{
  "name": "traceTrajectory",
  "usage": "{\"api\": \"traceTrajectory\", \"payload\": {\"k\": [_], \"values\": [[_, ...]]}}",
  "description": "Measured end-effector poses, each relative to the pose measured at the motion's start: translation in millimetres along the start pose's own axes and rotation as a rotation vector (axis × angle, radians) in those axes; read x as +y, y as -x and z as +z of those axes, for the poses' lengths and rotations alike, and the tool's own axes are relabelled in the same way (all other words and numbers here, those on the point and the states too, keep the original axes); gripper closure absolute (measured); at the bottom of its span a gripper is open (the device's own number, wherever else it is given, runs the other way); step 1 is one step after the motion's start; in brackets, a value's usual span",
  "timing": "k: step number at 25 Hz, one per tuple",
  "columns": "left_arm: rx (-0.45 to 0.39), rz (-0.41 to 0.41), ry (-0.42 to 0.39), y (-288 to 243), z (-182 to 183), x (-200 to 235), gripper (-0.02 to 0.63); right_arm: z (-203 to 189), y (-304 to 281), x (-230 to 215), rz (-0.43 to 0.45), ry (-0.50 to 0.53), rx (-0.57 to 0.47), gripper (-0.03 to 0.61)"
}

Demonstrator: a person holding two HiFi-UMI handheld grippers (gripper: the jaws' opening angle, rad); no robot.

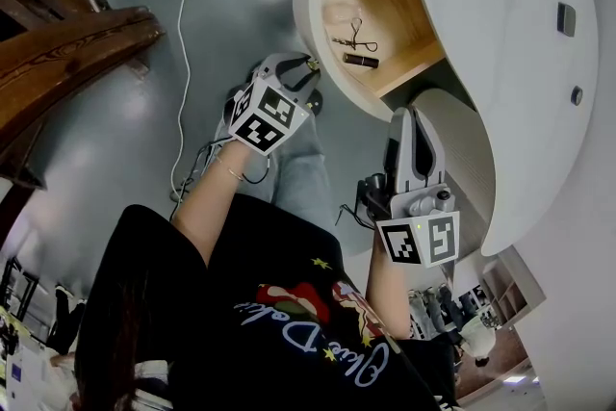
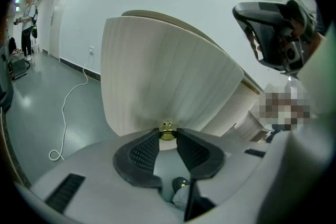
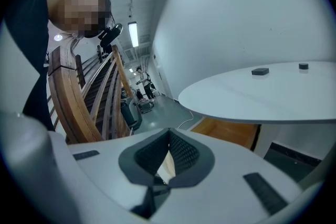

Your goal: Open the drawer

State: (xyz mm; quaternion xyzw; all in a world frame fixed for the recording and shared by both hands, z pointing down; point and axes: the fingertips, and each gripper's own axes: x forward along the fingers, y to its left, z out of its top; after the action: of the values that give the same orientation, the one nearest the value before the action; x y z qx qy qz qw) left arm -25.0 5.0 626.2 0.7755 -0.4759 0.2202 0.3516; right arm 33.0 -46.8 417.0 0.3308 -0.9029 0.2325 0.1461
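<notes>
Drawer: the top drawer (image 1: pixel 385 5) sticks well out from under the cabinet's white top (image 1: pixel 500 34). We can see its wooden inside, so it looks open already.
How it feels: we think it is hard wood, not very heavy, and slides straight out.
Knob: a small gold knob (image 2: pixel 167 128) sits low in the middle of the round front. It is the one good place to hold. It looks smooth, so it could slip.
Left gripper: our left gripper (image 2: pixel 167 136) has its tongs a bit apart, with the knob pinched between the tips.
Right gripper: our right gripper (image 3: pixel 168 132) has its tongs closed tip to tip and holds nothing. It is near the lower drawer (image 1: pixel 462 149).
Inside: a dark tube (image 1: pixel 361 61) and a thin metal tool (image 1: pixel 354 38) lie loose. A hard tug could make them roll.
Floor: a white cable (image 1: pixel 183 34) lies well away.
</notes>
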Motion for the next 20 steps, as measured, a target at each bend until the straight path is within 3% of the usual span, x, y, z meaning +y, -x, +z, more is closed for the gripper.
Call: {"api": "traceTrajectory", "payload": {"k": [11, 20], "values": [[-0.010, -0.023, -0.050, 10, 3, -1, 0.492, 0, 4, -5, 0.000, -0.008, -0.015, 0.577], [-0.059, 0.039, -0.101, 50, 24, 9, 0.510, 9, 11, -6, -0.004, -0.023, -0.051, 0.577]]}}
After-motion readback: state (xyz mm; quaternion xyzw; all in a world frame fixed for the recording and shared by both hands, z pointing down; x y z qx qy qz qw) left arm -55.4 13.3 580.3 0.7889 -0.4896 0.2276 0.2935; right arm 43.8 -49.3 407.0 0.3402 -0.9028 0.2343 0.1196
